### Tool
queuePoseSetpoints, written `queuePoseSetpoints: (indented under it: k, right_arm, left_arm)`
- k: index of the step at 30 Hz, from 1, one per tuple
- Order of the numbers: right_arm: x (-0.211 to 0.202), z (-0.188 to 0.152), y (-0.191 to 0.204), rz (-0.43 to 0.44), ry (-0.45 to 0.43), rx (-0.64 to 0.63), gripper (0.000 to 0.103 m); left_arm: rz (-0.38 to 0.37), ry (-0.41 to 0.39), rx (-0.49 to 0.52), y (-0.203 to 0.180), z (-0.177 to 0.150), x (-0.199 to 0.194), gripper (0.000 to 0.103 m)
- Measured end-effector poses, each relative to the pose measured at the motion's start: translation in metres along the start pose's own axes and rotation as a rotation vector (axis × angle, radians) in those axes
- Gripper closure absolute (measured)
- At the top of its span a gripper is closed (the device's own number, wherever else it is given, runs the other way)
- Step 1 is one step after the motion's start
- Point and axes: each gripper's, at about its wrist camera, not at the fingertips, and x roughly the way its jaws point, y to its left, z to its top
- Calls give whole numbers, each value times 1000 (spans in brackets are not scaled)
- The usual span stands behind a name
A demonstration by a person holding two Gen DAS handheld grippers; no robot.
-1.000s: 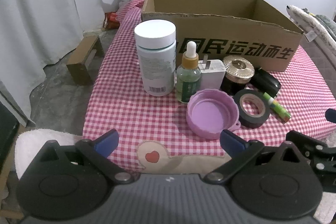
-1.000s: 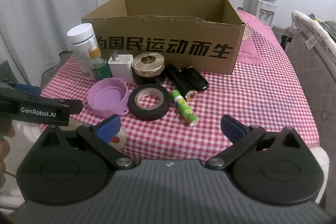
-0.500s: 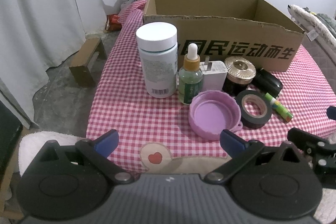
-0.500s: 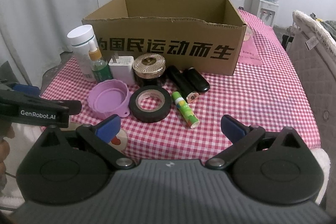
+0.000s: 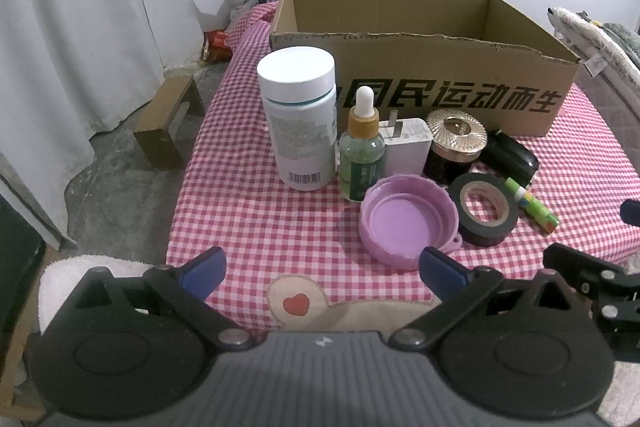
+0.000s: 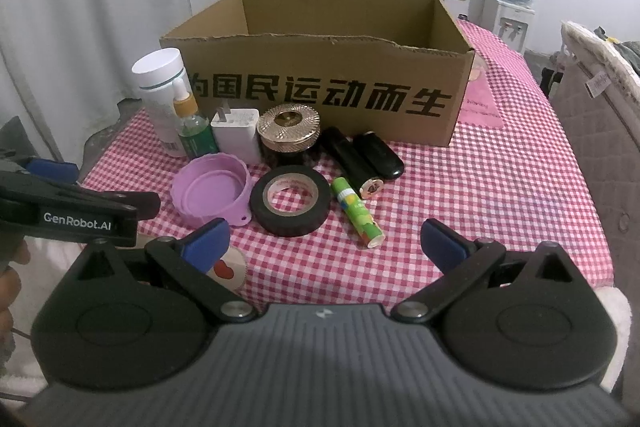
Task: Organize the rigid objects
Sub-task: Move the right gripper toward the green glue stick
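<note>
One cardboard box [image 6: 320,67] stands mid-bench [image 6: 500,187]. Before it, near the front edge: one white bottle [image 5: 298,119], one dropper bottle [image 5: 362,155], one charger [image 5: 406,147], one gold-lidded jar [image 5: 454,143], one purple lid [image 5: 408,221], one tape roll [image 5: 484,213], one glue stick [image 6: 357,211]. Only the right view shows two black cases [image 6: 362,159]. Left gripper [image 5: 322,269] and right gripper [image 6: 326,241] both hover with jaws apart, empty.

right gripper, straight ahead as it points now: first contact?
Probably the black tape roll, which lies nearest ahead of the open right gripper, with the green glue stick just right of it. Depth is uncertain.
</note>
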Motion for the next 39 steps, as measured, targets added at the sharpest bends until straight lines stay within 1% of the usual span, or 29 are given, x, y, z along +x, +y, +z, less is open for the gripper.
queuePoseSetpoints:
  k: [19, 29, 34, 39]
  right_arm:
    - [7, 5, -2, 11, 1, 4, 1]
    - [17, 13, -14, 27, -2, 29, 1]
    - [18, 16, -26, 36, -19, 58, 1]
    - [12, 19, -46, 11, -53, 78, 1]
  left_arm:
    - [12, 20, 16, -4, 5, 10, 0]
    - [9, 29, 45, -13, 15, 19, 0]
    - [-25, 9, 92, -26, 20, 18, 0]
    - [-121, -53, 178, -48, 21, 12, 0]
